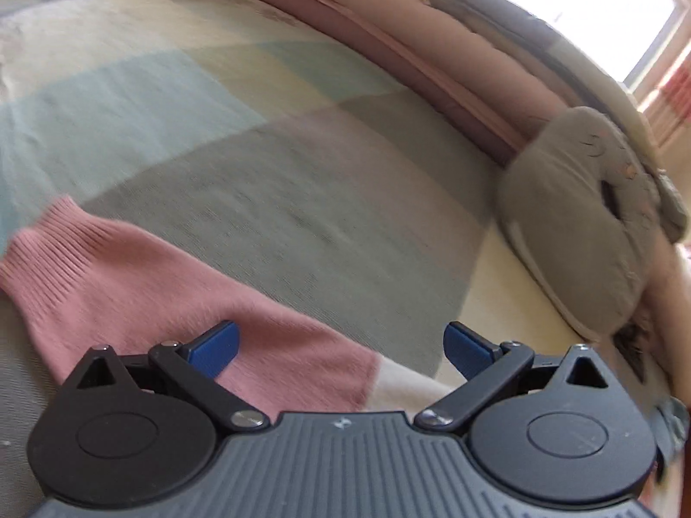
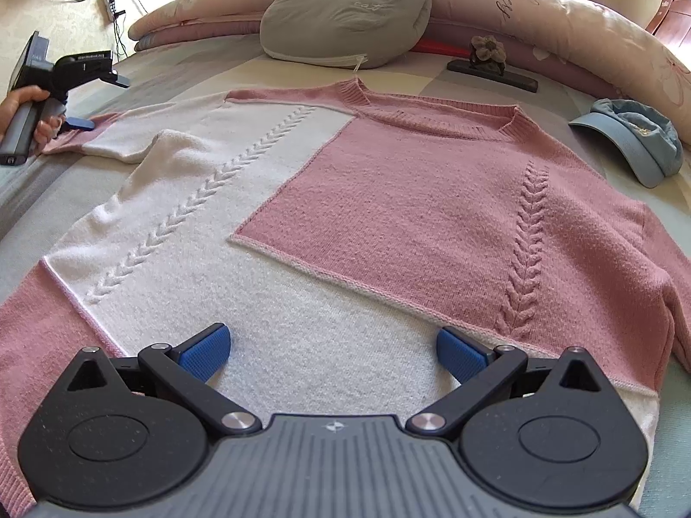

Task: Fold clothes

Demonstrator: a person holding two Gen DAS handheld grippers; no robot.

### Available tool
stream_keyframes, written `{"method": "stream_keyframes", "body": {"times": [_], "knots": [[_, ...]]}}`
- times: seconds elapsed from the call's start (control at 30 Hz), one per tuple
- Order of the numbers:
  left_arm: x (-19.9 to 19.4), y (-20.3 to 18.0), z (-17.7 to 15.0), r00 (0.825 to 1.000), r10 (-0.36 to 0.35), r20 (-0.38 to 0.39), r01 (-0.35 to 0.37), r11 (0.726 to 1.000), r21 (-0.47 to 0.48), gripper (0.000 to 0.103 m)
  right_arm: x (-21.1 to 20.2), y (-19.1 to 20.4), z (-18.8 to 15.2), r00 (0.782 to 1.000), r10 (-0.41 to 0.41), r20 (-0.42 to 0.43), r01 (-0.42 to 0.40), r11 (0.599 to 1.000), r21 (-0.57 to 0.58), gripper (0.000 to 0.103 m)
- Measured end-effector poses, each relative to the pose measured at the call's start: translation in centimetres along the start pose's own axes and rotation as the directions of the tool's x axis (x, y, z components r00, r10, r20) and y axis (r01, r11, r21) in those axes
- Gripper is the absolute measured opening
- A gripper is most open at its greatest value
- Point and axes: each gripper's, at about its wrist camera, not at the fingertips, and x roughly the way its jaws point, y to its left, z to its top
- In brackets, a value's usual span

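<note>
A pink and white knit sweater (image 2: 345,198) lies flat, front up, on the bed, neckline toward the pillows. My right gripper (image 2: 332,356) is open and empty just above its white hem. My left gripper (image 1: 341,352) is open over the sweater's left sleeve, whose pink ribbed cuff (image 1: 64,250) stretches out to the left. In the right wrist view the left gripper (image 2: 80,123) shows at the far left, held by a hand, with a blue fingertip at the sleeve cuff (image 2: 64,140).
A grey cat cushion (image 2: 350,13) and a long pink bolster (image 2: 561,30) lie at the head of the bed. A blue cap (image 2: 630,142) sits right of the sweater. A dark strip with a flower ornament (image 2: 492,67) lies behind the collar. The checked bedspread (image 1: 259,172) surrounds everything.
</note>
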Motion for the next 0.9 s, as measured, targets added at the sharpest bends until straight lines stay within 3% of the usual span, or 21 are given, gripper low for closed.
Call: {"method": "stream_keyframes", "body": {"times": [0.07,0.13,0.3,0.4,0.5,0.57,0.73,0.9], "knots": [[-0.1,-2.2,-0.4,0.996,-0.085,-0.037,0.087,0.995,0.054,0.100,0.0,0.0,0.0,1.000,-0.001,0.000,0.001,1.000,-0.001,0.103],[-0.3,-5.0,-1.5,0.977,-0.194,-0.086,0.203,0.973,0.109,0.101,0.0,0.0,0.0,1.000,0.001,0.000,-0.001,1.000,0.000,0.103],[1.6,-11.6,-4.6,0.896,-0.370,-0.247,0.410,0.901,0.139,0.101,0.0,0.0,0.0,1.000,0.002,0.001,-0.002,1.000,-0.003,0.103],[3.9,-13.8,-5.8,0.905,-0.313,-0.290,0.377,0.905,0.200,0.101,-0.1,0.0,-0.1,1.000,0.003,0.000,-0.003,1.000,-0.005,0.103],[5.4,-14.4,-6.7,0.938,-0.249,-0.241,0.308,0.917,0.252,0.101,-0.1,0.0,-0.1,1.000,0.004,0.000,-0.004,1.000,-0.007,0.103],[6.0,-14.8,-6.7,0.950,-0.226,-0.216,0.280,0.924,0.262,0.101,-0.1,0.0,-0.1,1.000,0.005,-0.001,-0.005,1.000,-0.006,0.103],[4.6,-14.7,-5.1,0.954,-0.218,-0.206,0.265,0.934,0.240,0.101,-0.5,-0.3,0.2,1.000,0.028,0.005,-0.029,0.999,0.023,0.103],[1.5,-11.7,-3.0,0.953,-0.227,-0.200,0.275,0.925,0.263,0.101,-2.5,-1.1,0.6,0.982,0.169,0.084,-0.178,0.977,0.119,0.103]]}}
